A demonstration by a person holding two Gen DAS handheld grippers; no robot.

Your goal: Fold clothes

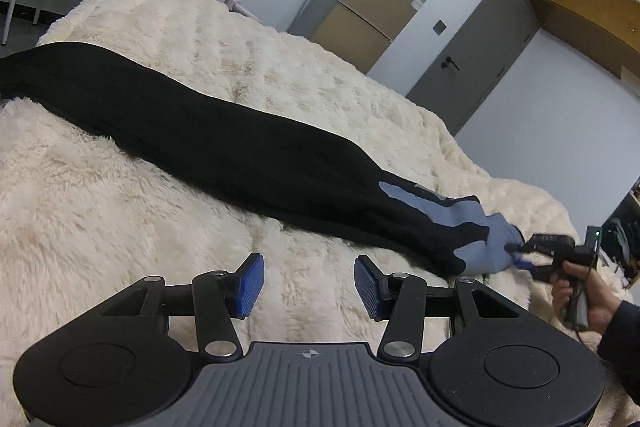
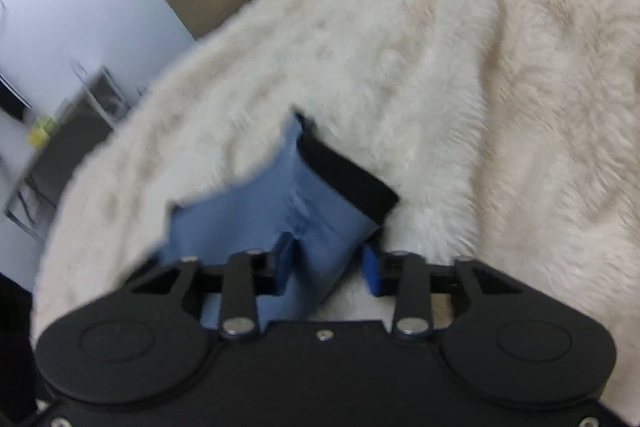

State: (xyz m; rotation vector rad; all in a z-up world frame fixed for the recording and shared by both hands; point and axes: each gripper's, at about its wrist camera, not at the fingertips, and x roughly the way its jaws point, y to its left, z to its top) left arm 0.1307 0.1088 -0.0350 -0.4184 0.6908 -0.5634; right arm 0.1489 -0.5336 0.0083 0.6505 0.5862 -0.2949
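a: across the fluffy blanket (image 1: 120,187) lies the garment (image 1: 200,139), black, stretched long, its blue end (image 1: 486,243) toward the bed's edge.

b: who has it?

a: the right gripper (image 2: 326,267) sits at that blue end (image 2: 240,219). cloth lies between its pads (image 2: 282,263), yet they stand apart, so whether it pinches the cloth i cannot tell; that view is blurred.

b: and the left?

a: the left gripper (image 1: 309,285) is wide and holds nothing, hovering over the blanket just beside the garment, likely ready to take an edge for a fold.
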